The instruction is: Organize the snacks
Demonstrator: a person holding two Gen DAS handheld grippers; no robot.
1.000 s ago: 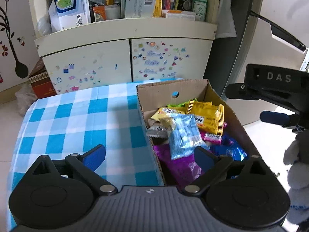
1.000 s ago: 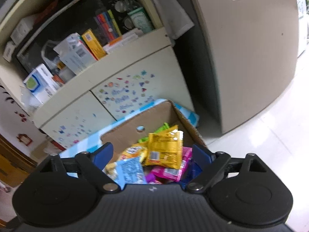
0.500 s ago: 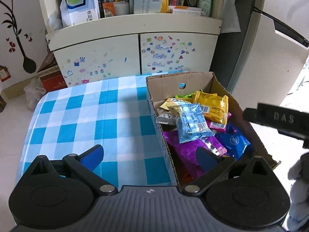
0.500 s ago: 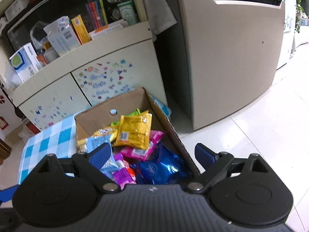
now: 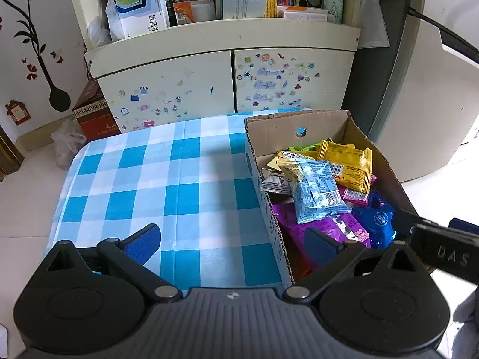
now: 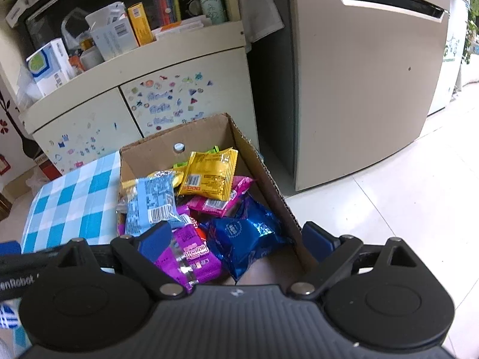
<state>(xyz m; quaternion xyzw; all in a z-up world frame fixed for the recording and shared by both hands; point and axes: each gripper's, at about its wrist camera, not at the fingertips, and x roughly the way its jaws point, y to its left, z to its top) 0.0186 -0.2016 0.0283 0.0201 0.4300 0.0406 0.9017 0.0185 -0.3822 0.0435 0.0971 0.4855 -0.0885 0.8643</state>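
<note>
White letters "DAS" stood on a black gripper bar [image 5: 446,257]. "enRobot" showed on another black bar [image 6: 18,281]. A white-and-blue box [image 5: 140,9] on the cabinet carried the Chinese characters "板蓝根".

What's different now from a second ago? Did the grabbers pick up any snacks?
No snack was picked up. The right gripper swung over the cardboard box, so the dark blue packet now shows between its open fingers. The left gripper barely moved and holds nothing. The snacks lie as before.

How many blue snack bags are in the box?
2. A light blue bag lies on top by the left wall; a shiny dark blue bag lies near the right wall. More may be buried.
</note>
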